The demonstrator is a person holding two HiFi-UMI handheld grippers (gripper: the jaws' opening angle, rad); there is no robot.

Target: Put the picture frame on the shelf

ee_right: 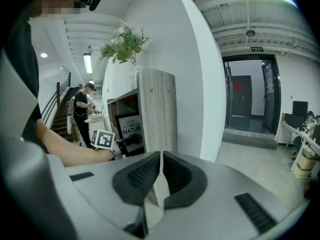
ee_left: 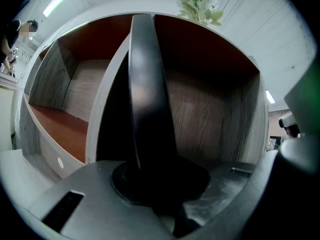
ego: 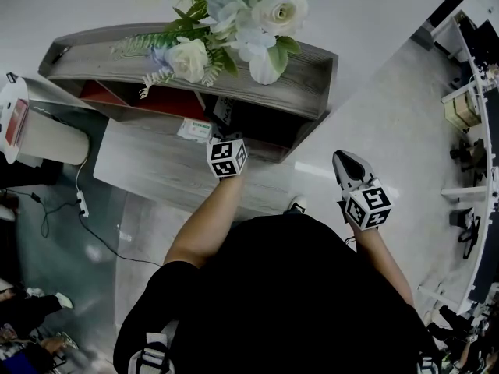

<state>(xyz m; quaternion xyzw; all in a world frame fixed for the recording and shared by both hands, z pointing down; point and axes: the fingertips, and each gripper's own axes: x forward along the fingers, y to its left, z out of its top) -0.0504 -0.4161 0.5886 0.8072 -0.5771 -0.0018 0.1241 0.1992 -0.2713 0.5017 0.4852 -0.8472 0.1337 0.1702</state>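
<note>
Now | left claw (ee_right: 129, 140) grips picture frame (ee_right: 131, 127) | right claw (ego: 348, 166) closed | wood-grain shelf (ego: 306, 84), white floor (ego: 390, 123)

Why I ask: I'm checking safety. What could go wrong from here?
1. The left gripper pinches the picture frame by one thin edge; it may tip over on release.
2. Flowers stand on top of the shelf; a bump while withdrawing could shake them.
</note>
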